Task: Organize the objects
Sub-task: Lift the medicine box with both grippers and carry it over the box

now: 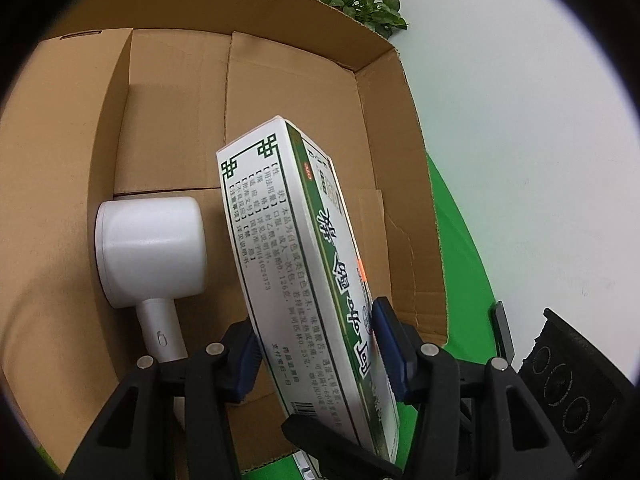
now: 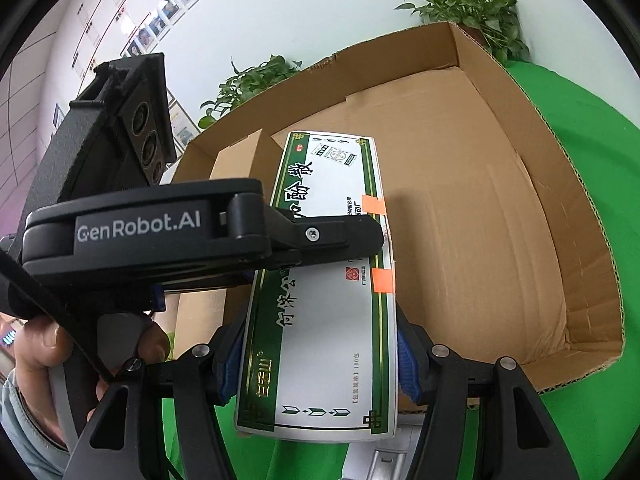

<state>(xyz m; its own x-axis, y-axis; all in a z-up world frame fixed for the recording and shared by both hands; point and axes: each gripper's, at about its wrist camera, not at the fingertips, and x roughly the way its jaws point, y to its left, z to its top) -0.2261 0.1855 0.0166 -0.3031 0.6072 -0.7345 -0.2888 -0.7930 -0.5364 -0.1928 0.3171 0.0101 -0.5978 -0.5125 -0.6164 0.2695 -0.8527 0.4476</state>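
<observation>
A white and green medicine box (image 1: 304,264) with Chinese print is held over an open cardboard box (image 1: 172,120). My left gripper (image 1: 316,356) is shut on the medicine box across its thin sides, tilted on edge. My right gripper (image 2: 316,360) is shut on the same medicine box (image 2: 324,320) near its near end. The left gripper's body (image 2: 160,228) shows in the right wrist view, clamped on the box's middle. A white hair dryer (image 1: 152,252) lies inside the cardboard box at the left, beside the medicine box.
The cardboard box (image 2: 520,208) stands on a green cloth (image 2: 592,128), and its right part has bare floor. Potted plants (image 2: 472,4) stand behind it against a white wall. A small inner cardboard carton (image 2: 244,156) sits at the box's far left.
</observation>
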